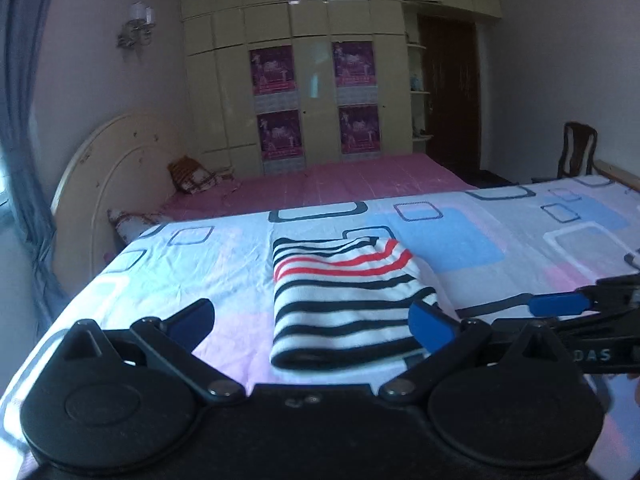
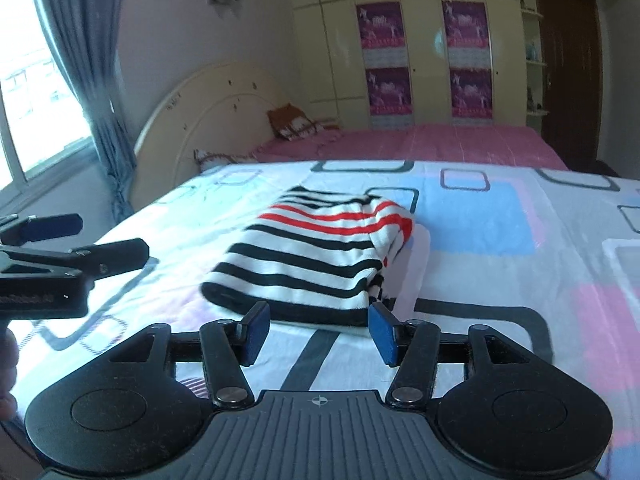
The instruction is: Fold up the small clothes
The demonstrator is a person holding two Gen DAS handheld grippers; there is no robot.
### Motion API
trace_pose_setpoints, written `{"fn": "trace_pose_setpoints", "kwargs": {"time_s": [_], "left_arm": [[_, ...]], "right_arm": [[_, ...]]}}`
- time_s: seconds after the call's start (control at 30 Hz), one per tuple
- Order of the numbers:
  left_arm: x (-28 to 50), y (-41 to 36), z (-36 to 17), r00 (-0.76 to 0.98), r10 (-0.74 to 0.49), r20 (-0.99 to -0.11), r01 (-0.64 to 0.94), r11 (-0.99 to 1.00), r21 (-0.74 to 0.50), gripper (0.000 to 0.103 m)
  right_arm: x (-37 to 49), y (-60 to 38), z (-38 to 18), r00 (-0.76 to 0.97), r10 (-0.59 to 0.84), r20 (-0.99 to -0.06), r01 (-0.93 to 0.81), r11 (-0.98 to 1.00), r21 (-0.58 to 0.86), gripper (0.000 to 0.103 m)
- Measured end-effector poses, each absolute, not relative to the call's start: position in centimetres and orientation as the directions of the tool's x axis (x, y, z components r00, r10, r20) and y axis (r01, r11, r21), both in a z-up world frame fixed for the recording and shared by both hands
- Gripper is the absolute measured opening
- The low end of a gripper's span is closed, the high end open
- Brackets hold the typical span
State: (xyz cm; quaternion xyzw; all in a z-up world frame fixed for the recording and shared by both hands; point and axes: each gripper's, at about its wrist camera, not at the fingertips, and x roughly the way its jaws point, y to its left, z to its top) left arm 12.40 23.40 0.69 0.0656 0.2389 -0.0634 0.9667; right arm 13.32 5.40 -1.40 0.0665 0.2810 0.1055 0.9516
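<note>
A small garment (image 1: pixel 344 304) with black, white and red stripes lies folded into a compact rectangle on a patterned sheet (image 1: pixel 168 276). My left gripper (image 1: pixel 314 326) hovers just in front of its near edge, jaws wide open, touching nothing. In the right wrist view the same garment (image 2: pixel 312 256) lies ahead of my right gripper (image 2: pixel 319 322), which is open with its blue pads (image 2: pixel 382 332) clear of the fabric. The right gripper (image 1: pixel 560 304) also shows at the right edge of the left wrist view. The left gripper (image 2: pixel 60 240) reaches in from the left of the right wrist view.
The sheet (image 2: pixel 500 280) covers a wide flat surface. Behind it stand a pink bed (image 1: pixel 320 184) with a pale headboard (image 1: pixel 116 168) and pillows (image 1: pixel 192 174), a wardrobe (image 1: pixel 316 80) with posters, a wooden chair (image 1: pixel 578 152), a door (image 1: pixel 448 92) and a blue curtain (image 2: pixel 92 80).
</note>
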Motion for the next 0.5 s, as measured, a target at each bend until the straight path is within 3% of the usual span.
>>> {"fn": "trace_pose_setpoints", "kwargs": {"time_s": [0.03, 0.17, 0.3, 0.5], "left_arm": [[11.8, 23.5, 1.0, 0.868, -0.093, -0.487, 0.143, 0.988, 0.065, 0.103], [10.3, 23.8, 1.9, 0.816, -0.076, -0.572, 0.085, 0.996, -0.011, 0.103], [8.5, 23.7, 2.5, 0.780, -0.013, -0.626, 0.034, 0.999, 0.022, 0.103], [5.5, 24.1, 3.3, 0.778, -0.011, -0.628, 0.026, 1.000, 0.014, 0.103]], "right_arm": [[12.2, 5.4, -0.9, 0.829, 0.237, -0.507, -0.163, 0.969, 0.188, 0.072], [8.5, 5.6, 1.5, 0.855, 0.223, -0.469, -0.160, 0.972, 0.171, 0.075], [5.8, 6.1, 3.2, 0.880, 0.158, -0.447, -0.095, 0.982, 0.161, 0.098], [3.5, 7.4, 4.7, 0.894, 0.094, -0.438, -0.038, 0.990, 0.134, 0.103]]}}
